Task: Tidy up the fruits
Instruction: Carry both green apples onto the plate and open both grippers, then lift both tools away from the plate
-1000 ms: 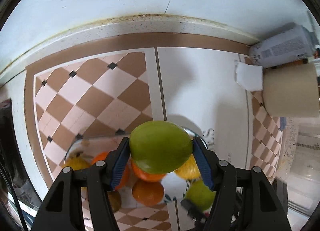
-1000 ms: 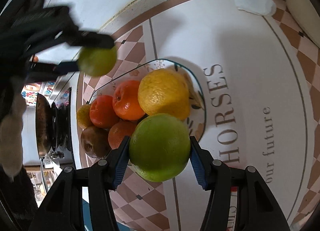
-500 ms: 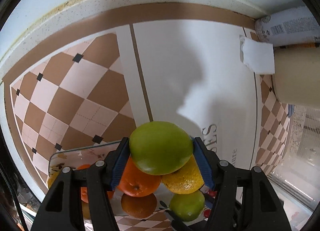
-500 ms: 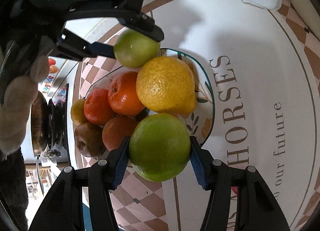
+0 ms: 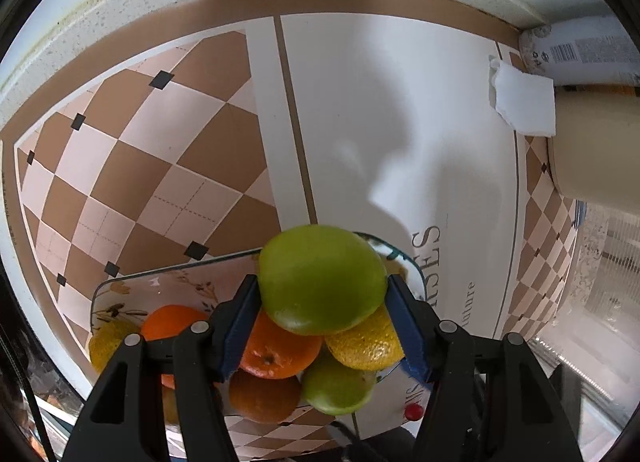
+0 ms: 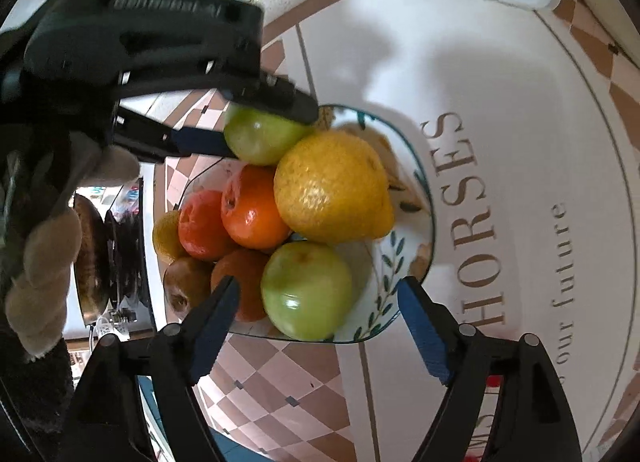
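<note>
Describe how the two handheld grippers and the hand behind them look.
Both the left gripper and the right gripper have matte black plastic bodies with silver rivets. Their jaws are lined with flat blue pads. Seen from the right wrist view, the left gripper's broad black housing carries raised lettering, too blurred to read. The hand in a fuzzy beige glove grips its handle.

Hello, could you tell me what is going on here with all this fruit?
A person with a gripper in each hand is gathering fruit onto a patterned plate on a checked tablecloth. The left gripper is shut on a green apple, holding it above the piled oranges and the big yellow citrus. The right gripper is open, its fingers either side of a second green apple that lies on the plate.
</note>
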The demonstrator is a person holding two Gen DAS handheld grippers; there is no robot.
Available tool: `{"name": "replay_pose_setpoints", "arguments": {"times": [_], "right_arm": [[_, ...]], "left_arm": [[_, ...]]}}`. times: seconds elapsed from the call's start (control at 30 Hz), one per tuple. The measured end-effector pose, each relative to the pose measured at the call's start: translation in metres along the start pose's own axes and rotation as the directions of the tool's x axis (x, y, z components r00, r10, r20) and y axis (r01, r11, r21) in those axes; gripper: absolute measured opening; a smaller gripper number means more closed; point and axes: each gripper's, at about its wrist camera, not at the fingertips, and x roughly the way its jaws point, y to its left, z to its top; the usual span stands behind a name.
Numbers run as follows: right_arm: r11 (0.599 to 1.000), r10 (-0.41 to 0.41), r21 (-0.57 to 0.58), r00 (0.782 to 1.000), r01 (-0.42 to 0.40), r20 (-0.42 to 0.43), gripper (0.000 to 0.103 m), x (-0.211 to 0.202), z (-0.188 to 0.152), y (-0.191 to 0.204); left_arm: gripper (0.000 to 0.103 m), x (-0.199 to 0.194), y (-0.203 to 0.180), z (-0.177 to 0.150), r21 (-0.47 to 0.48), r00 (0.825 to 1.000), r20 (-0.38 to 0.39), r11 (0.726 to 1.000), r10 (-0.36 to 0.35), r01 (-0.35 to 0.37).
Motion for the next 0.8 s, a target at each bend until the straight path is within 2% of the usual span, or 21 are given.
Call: {"name": "replay_pose_setpoints", "arguments": {"times": [0.1, 0.17, 0.27, 0.33, 0.4, 0.47, 0.5, 0.67, 0.7, 0.8], "right_arm": [[0.999, -0.036, -0.001, 0.999, 0.036, 0.005, 0.085, -0.008, -0.002, -0.001], [0.996, -0.084, -0.007, 0.996, 0.084, 0.016, 0.09, -0.016, -0.005, -0.002], [0.984, -0.174, -0.03, 0.983, 0.176, 0.051, 0.09, -0.031, -0.013, -0.002], [0.973, -0.222, -0.044, 0.972, 0.226, 0.077, 0.092, -0.041, -0.017, 0.0], [0.963, -0.259, -0.056, 0.961, 0.265, 0.098, 0.093, -0.048, -0.022, 0.006], [0.953, -0.284, -0.068, 0.951, 0.294, 0.123, 0.093, -0.056, -0.025, 0.012], [0.946, -0.301, -0.079, 0.943, 0.313, 0.141, 0.093, -0.061, -0.028, 0.018], [0.917, -0.345, -0.13, 0.915, 0.376, 0.212, 0.093, -0.082, -0.04, 0.039], [0.914, -0.348, -0.137, 0.911, 0.382, 0.222, 0.093, -0.086, -0.042, 0.043], [0.907, -0.345, -0.16, 0.905, 0.39, 0.25, 0.093, -0.098, -0.053, 0.055]], "left_arm": [[0.061, -0.008, 0.0, -0.008, 0.002, 1.0, 0.02, 1.0, 0.005, -0.005], [0.062, -0.016, 0.002, -0.013, 0.003, 0.999, 0.045, 1.0, -0.001, 0.001], [0.074, -0.037, 0.009, -0.03, -0.008, 0.991, 0.137, 1.0, 0.015, -0.014], [0.075, -0.048, 0.016, -0.044, -0.02, 0.98, 0.195, 0.999, 0.04, -0.037], [0.077, -0.058, 0.023, -0.065, -0.038, 0.961, 0.26, 0.996, 0.09, -0.082], [0.086, -0.064, 0.029, -0.082, -0.052, 0.945, 0.304, 0.992, 0.123, -0.112], [0.087, -0.069, 0.034, -0.097, -0.069, 0.93, 0.338, 0.989, 0.146, -0.13], [0.087, -0.08, 0.048, -0.149, -0.127, 0.881, 0.43, 0.979, 0.197, -0.157], [0.087, -0.081, 0.049, -0.158, -0.167, 0.867, 0.445, 0.972, 0.226, -0.167], [0.087, -0.089, 0.055, -0.187, -0.21, 0.834, 0.488, 0.962, 0.256, -0.173]]}}
